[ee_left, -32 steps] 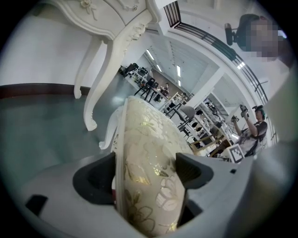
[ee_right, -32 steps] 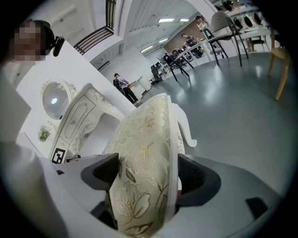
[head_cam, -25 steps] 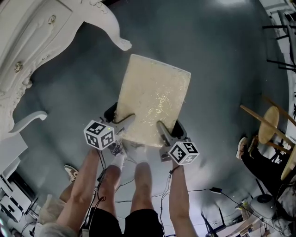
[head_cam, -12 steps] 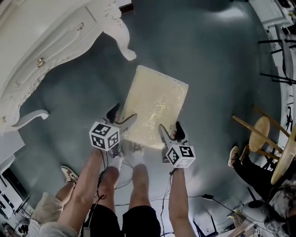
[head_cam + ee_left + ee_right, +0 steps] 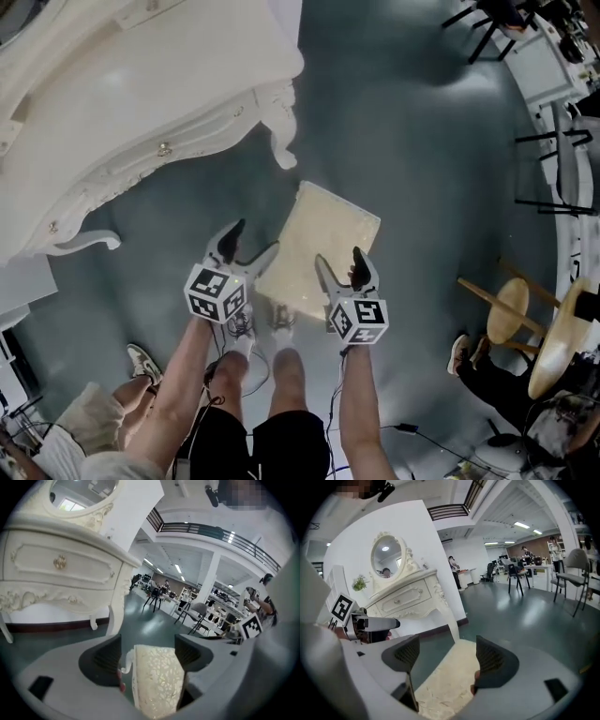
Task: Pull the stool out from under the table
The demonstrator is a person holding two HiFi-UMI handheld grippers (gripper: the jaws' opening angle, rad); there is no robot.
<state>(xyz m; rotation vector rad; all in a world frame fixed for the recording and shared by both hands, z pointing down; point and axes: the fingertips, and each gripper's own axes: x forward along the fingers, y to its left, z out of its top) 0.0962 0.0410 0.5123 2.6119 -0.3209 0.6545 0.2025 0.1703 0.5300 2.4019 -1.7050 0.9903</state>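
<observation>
Stool (image 5: 323, 248): stands on the grey-green floor (image 5: 403, 141), fully clear of the white table (image 5: 141, 103). It sits just near and right of the table's carved leg, and the two do not touch. Its cream patterned cushion faces up, long side running near to far.

Left gripper (image 5: 251, 240): held above the stool's near left corner. Its fingers (image 5: 105, 660) are apart and have just been closing a little. In the left gripper view the stool (image 5: 157, 677) shows in the gap between them, but lower down; neither pad presses on it. One curved white stool leg (image 5: 125, 660) shows at the cushion's left edge.

Right gripper (image 5: 340, 264): held above the stool's near right corner. Its fingers (image 5: 494, 660) are spread wide with nothing clamped; the cushion (image 5: 440, 681) lies below the gap.

The right gripper view shows the table (image 5: 405, 599) on the left with an oval mirror (image 5: 387, 557) on it.

The person's bare legs (image 5: 281, 375) stand just near the stool, between the two arms. Wooden stools (image 5: 525, 314) stand well apart at the right.
</observation>
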